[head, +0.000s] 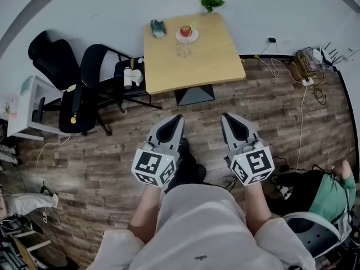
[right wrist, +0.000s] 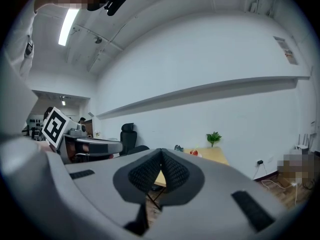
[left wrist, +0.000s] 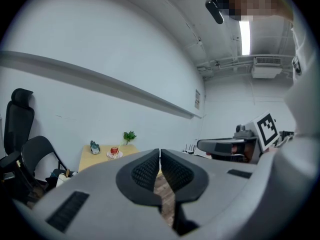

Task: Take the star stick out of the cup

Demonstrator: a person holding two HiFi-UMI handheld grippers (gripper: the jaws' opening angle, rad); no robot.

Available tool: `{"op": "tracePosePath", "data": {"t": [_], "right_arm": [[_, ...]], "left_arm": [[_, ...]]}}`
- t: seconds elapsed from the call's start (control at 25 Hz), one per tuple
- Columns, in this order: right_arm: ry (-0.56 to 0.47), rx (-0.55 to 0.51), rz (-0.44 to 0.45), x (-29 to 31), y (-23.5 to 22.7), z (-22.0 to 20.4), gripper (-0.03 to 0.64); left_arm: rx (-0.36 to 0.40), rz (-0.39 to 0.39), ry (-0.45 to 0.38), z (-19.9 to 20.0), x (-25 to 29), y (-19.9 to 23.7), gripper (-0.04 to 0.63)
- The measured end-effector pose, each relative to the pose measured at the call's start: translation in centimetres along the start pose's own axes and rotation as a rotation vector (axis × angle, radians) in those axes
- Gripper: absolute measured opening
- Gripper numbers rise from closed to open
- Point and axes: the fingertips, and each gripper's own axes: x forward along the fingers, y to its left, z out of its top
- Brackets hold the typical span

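A red cup (head: 185,31) stands on a white saucer (head: 187,37) toward the back of a small wooden table (head: 208,61), with a thin pale stick (head: 192,26) leaning out of it. The cup also shows small and far off in the left gripper view (left wrist: 114,151) and the right gripper view (right wrist: 194,153). My left gripper (head: 179,118) and right gripper (head: 225,117) are held side by side over the floor, well short of the table. Both are shut with nothing between the jaws, as seen up close for the left gripper (left wrist: 160,151) and the right gripper (right wrist: 161,152).
A teal object (head: 158,28) lies left of the cup, and a green plant (head: 212,2) sits at the table's far edge. Black chairs (head: 93,89) stand to the table's left, one holding white items (head: 131,76). Cables (head: 306,66) trail at right, where a seated person (head: 332,190) is.
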Motion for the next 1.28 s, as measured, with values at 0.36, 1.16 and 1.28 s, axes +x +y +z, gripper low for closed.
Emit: {"op": "tracePosePath", "data": {"t": [0.36, 1.16, 1.28], "right_arm": [[0.029, 0.004, -0.006, 5.9, -2.8, 0.8, 0.000], [0.064, 0.011, -0.083, 18.5, -8.0, 3.6, 0.105], [0.068, 0.014, -0.090, 20.2, -7.9, 3.5, 0.113]], "left_arm": [[0.000, 0.001, 0.003, 1.1, 4.5, 5.0, 0.012], [0.009, -0.049, 0.003, 4.7, 13.8, 16.2, 0.077], [0.011, -0.061, -0.001, 4.9, 14.5, 17.6, 0.083]]}}
